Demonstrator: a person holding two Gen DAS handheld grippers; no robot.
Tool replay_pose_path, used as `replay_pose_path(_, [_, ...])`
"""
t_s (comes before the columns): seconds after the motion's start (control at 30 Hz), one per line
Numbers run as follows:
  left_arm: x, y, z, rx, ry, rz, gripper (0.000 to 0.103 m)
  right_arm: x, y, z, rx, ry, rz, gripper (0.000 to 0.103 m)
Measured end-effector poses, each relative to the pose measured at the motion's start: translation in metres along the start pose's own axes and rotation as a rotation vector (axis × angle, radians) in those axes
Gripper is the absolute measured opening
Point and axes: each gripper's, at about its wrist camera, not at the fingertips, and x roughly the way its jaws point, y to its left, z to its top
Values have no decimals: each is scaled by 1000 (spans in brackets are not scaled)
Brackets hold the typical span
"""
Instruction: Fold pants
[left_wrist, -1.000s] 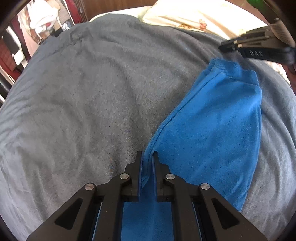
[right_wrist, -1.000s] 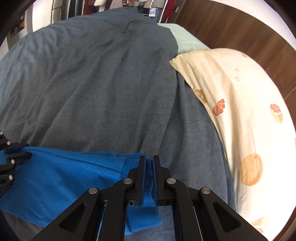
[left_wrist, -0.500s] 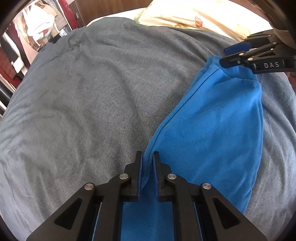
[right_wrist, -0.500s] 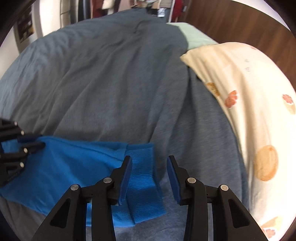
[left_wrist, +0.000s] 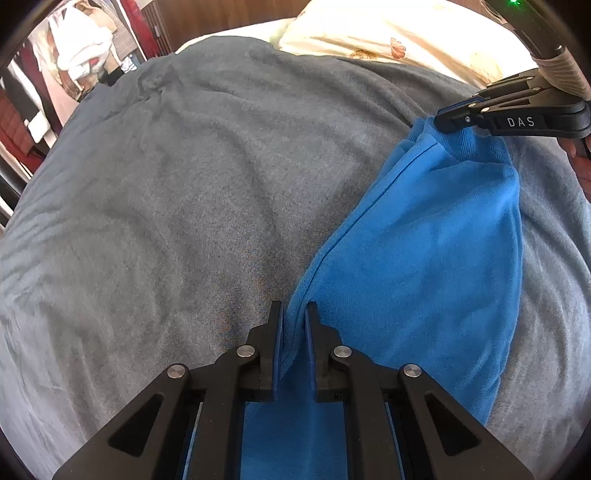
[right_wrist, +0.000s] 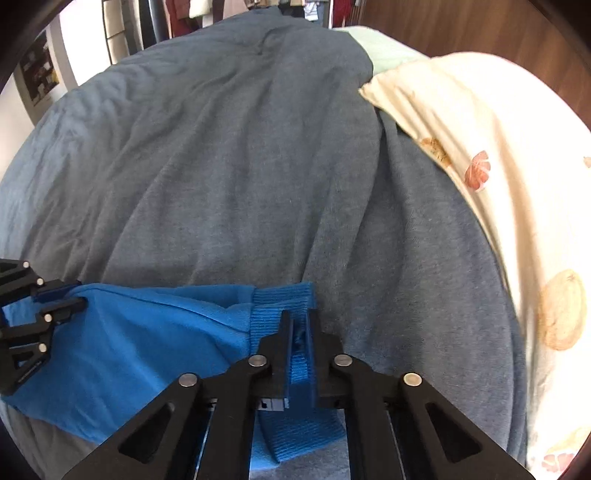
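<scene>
Blue pants (left_wrist: 424, 240) lie on a grey bedcover (left_wrist: 166, 203), stretched between my two grippers. My left gripper (left_wrist: 293, 306) is shut on the pants' near edge, with blue cloth pinched between its pads. In the right wrist view, my right gripper (right_wrist: 299, 314) has its jaws closing tight on the ribbed cuff (right_wrist: 284, 295), which is pressed between the pads. The rest of the pants (right_wrist: 147, 332) runs left to the left gripper (right_wrist: 74, 295). Seen from the left wrist, the right gripper (left_wrist: 439, 120) bites the far cuff at the upper right.
A cream pillow with an orange print (right_wrist: 498, 166) lies along the right of the bed, beside a pale green one (right_wrist: 384, 48). Hanging clothes (left_wrist: 81, 48) stand beyond the far left edge. Wrinkled grey bedcover (right_wrist: 221, 166) stretches ahead of both grippers.
The right gripper let go of the cuff, opened, dropped slightly and shut on the ribbed cuff again. The left gripper kept its grip and stayed put.
</scene>
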Motion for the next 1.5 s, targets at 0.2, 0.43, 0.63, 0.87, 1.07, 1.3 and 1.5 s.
replay_pose_path(0.2, [-3, 3, -2, -26, 0, 1, 11, -15, 3, 5, 2, -71, -55, 5])
replay_pose_path(0.43, [6, 8, -1, -44, 27, 5, 17, 6, 1, 15, 23, -45, -66, 4])
replay_pose_path(0.63, [-20, 20, -3, -87, -46, 45, 61, 4, 0, 13, 30, -52, -88, 6])
replay_pose_path(0.87, [-83, 42, -34, -114, -124, 50, 66, -61, 42, 7, -35, -182, -142, 37])
replay_pose_path(1.07, [-97, 68, -82, -137, -48, 30, 66, -75, 95, -1, -46, -164, 16, 37])
replay_pose_path(1.3, [-83, 98, -113, -145, 42, -24, 64, -50, 150, -8, -63, -104, 104, 37])
replay_pose_path(1.5, [-62, 112, -110, -177, 72, -85, 55, -32, 170, -10, -51, -72, 139, 37])
